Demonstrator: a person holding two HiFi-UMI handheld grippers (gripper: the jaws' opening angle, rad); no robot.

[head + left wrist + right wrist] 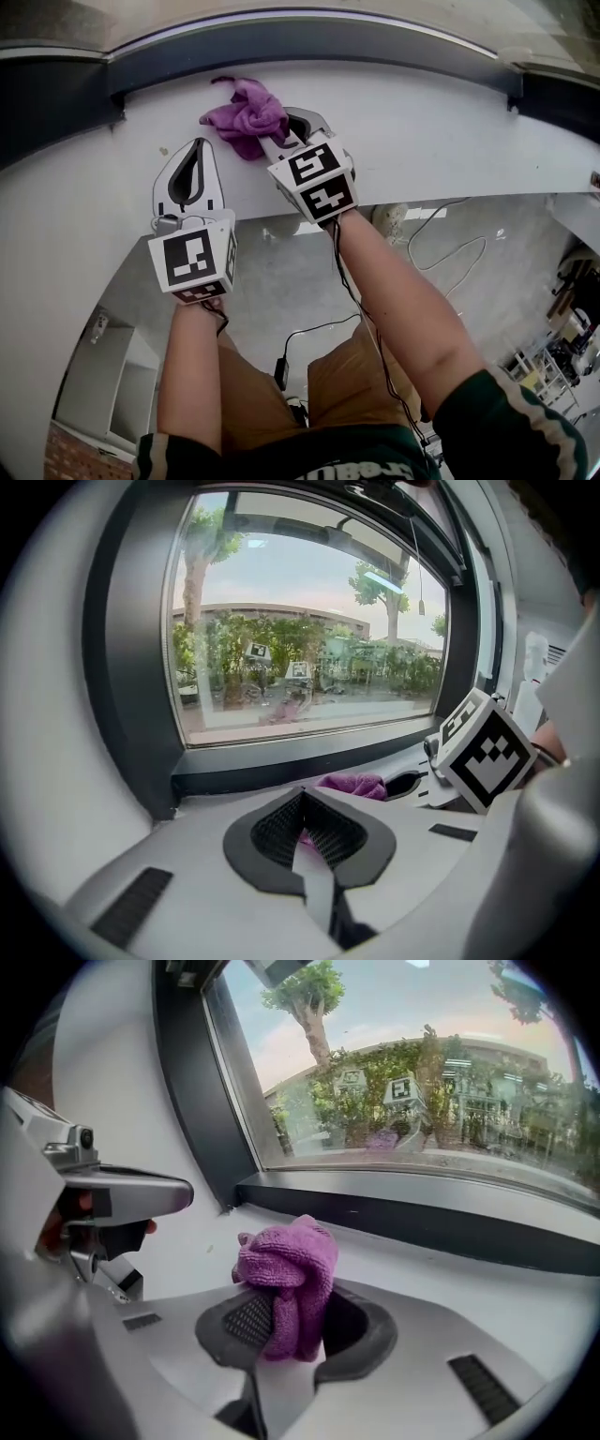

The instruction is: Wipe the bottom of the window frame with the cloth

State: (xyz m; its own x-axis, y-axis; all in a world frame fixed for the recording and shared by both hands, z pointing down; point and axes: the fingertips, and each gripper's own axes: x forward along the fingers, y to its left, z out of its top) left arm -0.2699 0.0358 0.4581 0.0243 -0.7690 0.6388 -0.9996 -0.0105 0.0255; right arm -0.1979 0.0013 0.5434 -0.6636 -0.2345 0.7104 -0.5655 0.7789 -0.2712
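Just below the frame (309, 37), right tool (270, 141) grips the bunched cloth (246, 114); left tool (198, 148) sits pinched closed, empty, farther back. Frame runs sideways: push forward, then sweep along.

cloth (246, 114): one
grippers: two, the left gripper (196, 150) and the right gripper (274, 133)
marker cubes (194, 261): two
window (300, 621): one

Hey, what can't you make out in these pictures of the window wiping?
- Tips of the right tongs: right gripper view, covered by the purple cloth.
- Window frame bottom right corner: left gripper view, partly behind the marker cube.
- Whether the cloth touches the sill: every view, its folds hide the underside.
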